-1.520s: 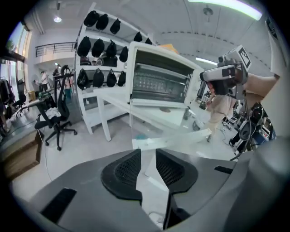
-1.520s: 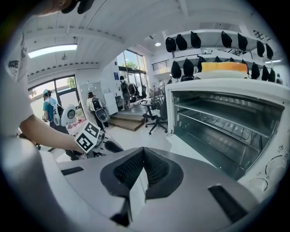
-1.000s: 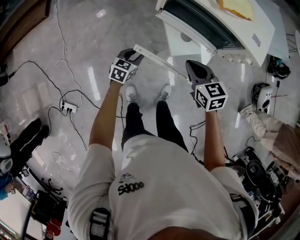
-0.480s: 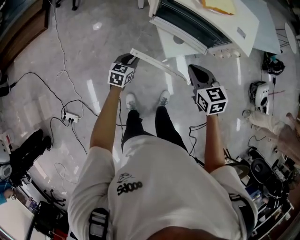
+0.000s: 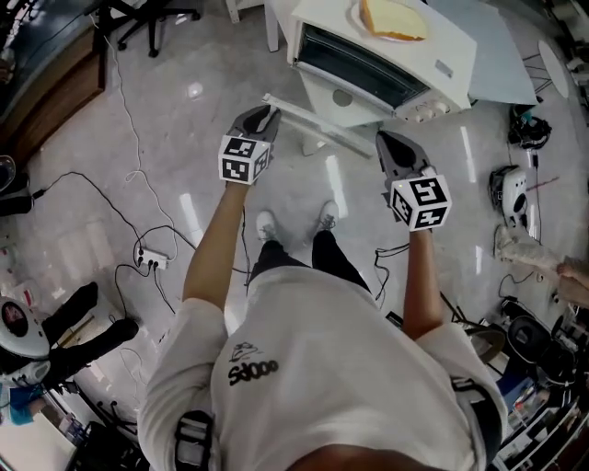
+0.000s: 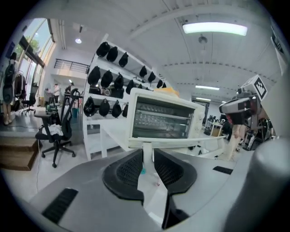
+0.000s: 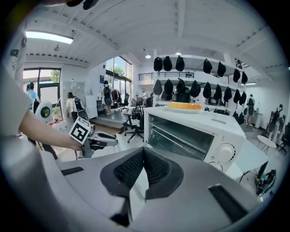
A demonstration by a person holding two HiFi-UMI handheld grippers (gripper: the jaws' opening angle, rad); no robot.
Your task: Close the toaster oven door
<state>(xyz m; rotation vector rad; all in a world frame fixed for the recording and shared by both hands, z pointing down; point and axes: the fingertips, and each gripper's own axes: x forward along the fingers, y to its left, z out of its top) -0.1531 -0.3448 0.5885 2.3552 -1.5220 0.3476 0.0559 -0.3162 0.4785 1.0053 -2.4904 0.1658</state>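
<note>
A white toaster oven (image 5: 386, 55) stands on a white table with a slice of bread (image 5: 394, 18) on top, its door (image 5: 317, 124) hanging open toward me. My left gripper (image 5: 260, 118) is at the left end of the door handle (image 6: 176, 142). Its jaws are closing, the handle's upright post sits between them and the pads (image 6: 131, 165) touch its sides. My right gripper (image 5: 391, 147) hovers near the handle's right end, shut and empty. In the right gripper view the oven's open cavity (image 7: 181, 133) lies just ahead of the right gripper (image 7: 144, 156).
A white table (image 5: 345, 92) carries the oven. A power strip (image 5: 152, 259) and cables lie on the floor at left, an office chair (image 5: 147, 14) at the back left, and gear (image 5: 515, 189) at right. The person's feet (image 5: 267, 224) stand under the door.
The head view has tilted up, so more of the oven and the bread shows. Both grippers stay at the door handle, the left one at its left end.
</note>
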